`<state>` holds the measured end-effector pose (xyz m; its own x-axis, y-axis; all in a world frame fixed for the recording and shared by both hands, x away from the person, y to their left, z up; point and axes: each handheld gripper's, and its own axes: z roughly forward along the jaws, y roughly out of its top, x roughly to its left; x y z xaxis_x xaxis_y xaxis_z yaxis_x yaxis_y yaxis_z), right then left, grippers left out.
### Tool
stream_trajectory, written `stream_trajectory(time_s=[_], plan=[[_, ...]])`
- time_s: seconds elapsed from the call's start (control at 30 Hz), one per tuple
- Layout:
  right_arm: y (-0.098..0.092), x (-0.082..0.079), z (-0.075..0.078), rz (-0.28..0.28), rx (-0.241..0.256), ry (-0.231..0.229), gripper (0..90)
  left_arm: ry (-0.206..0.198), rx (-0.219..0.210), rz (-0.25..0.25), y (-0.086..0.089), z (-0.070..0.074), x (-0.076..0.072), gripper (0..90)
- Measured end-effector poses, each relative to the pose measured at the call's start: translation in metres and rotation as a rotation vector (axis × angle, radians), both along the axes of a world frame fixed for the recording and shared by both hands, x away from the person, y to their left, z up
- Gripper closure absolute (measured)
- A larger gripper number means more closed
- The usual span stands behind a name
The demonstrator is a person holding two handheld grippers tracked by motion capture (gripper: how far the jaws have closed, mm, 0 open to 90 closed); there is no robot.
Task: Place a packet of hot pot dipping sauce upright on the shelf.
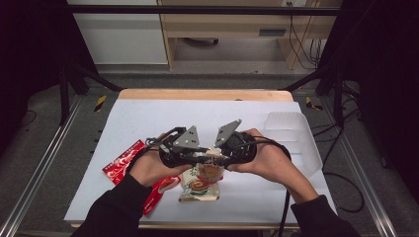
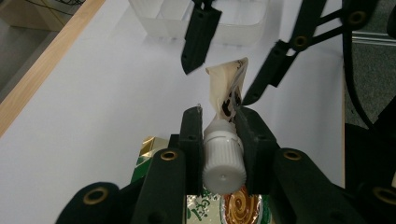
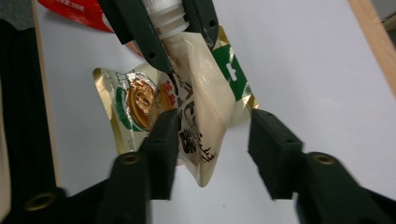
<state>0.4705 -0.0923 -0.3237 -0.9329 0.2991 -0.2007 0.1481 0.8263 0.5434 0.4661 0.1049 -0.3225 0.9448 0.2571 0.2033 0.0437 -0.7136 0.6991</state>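
The left gripper (image 2: 219,135) is clamped on the white cap (image 2: 223,161) of a spouted pouch (image 3: 205,126), held above the tabletop (image 1: 148,118) centre. The right gripper (image 3: 212,135), jaws apart, straddles the pouch body without pinching it. Opening looks barely begun: cap on. A clear tray (image 1: 296,133) waits at 2 o'clock.

Red packet (image 1: 123,165) half hidden under left sleeve

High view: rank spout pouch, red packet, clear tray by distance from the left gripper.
1. Spout pouch, its cap held in the left gripper.
2. Red packet, on the table to the left.
3. Clear tray, far right.
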Motion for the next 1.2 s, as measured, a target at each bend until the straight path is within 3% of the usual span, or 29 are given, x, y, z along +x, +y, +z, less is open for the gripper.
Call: stream_trajectory(time_s=[0.1,0.13,0.17,0.23,0.47,0.6,0.83,1.0,1.2], plan=[[0.001,0.001,-0.001,0.007,0.006,0.020,60.8,-0.004,0.006,0.000,0.000,0.000,0.000,73.4],[0.002,0.001,-0.002,0.016,0.008,0.026,69.1,-0.001,0.000,0.002,0.000,-0.001,0.000,73.4],[0.002,0.001,-0.002,0.016,0.008,0.026,69.1,-0.001,0.000,0.002,0.000,-0.001,0.000,73.4],[0.002,0.000,-0.002,-0.001,0.000,0.039,79.8,0.001,-0.006,0.003,0.000,-0.002,0.000,73.4],[0.004,-0.001,0.004,-0.015,-0.017,0.036,87.1,-0.001,-0.021,0.012,0.001,-0.003,0.002,73.1],[0.003,0.000,0.010,-0.017,-0.026,0.016,87.8,-0.001,-0.068,0.038,0.003,-0.002,0.004,71.2],[-0.011,0.005,0.023,-0.053,-0.042,-0.018,88.1,0.014,-0.134,0.084,0.012,-0.003,0.002,41.7],[-0.026,0.012,0.035,-0.082,-0.044,-0.032,88.1,0.004,-0.124,0.126,0.023,-0.010,-0.002,28.8],[-0.036,0.021,0.048,-0.094,-0.036,-0.042,88.1,-0.001,-0.097,0.204,0.041,-0.030,-0.011,19.5]])
